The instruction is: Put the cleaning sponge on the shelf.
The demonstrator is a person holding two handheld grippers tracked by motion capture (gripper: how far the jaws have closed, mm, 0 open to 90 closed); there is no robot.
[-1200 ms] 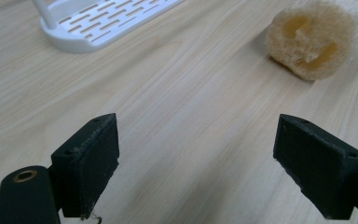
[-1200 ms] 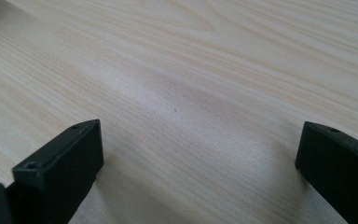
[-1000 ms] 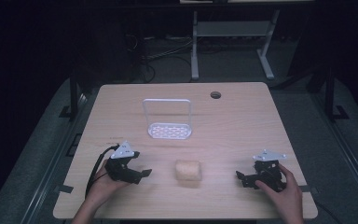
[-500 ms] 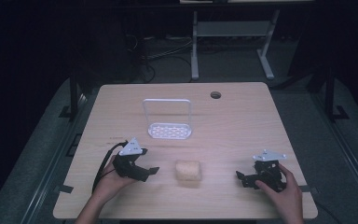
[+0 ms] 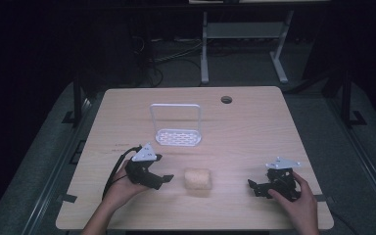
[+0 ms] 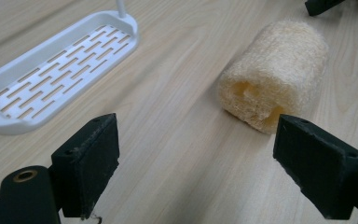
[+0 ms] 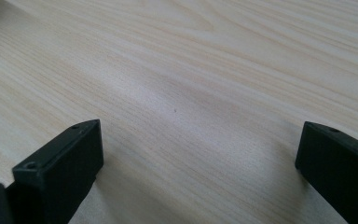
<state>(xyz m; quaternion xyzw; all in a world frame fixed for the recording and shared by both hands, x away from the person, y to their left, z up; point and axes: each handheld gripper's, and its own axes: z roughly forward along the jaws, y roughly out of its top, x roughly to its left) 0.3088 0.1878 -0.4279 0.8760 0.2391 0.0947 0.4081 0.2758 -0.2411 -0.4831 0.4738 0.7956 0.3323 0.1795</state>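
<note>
The left tool (image 6: 196, 161) was released, its jaws spread wide toward the sponge (image 6: 274, 74) lying on the tabletop (image 5: 254, 127) near the white rack (image 6: 56, 70), likely lining up a grasp. The right tool (image 7: 200, 168) rested released, well apart.

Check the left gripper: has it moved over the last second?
Yes. The left gripper has shifted right, toward the loofah sponge, which has stayed put on the table. Jaws open, not yet touching it.
</note>
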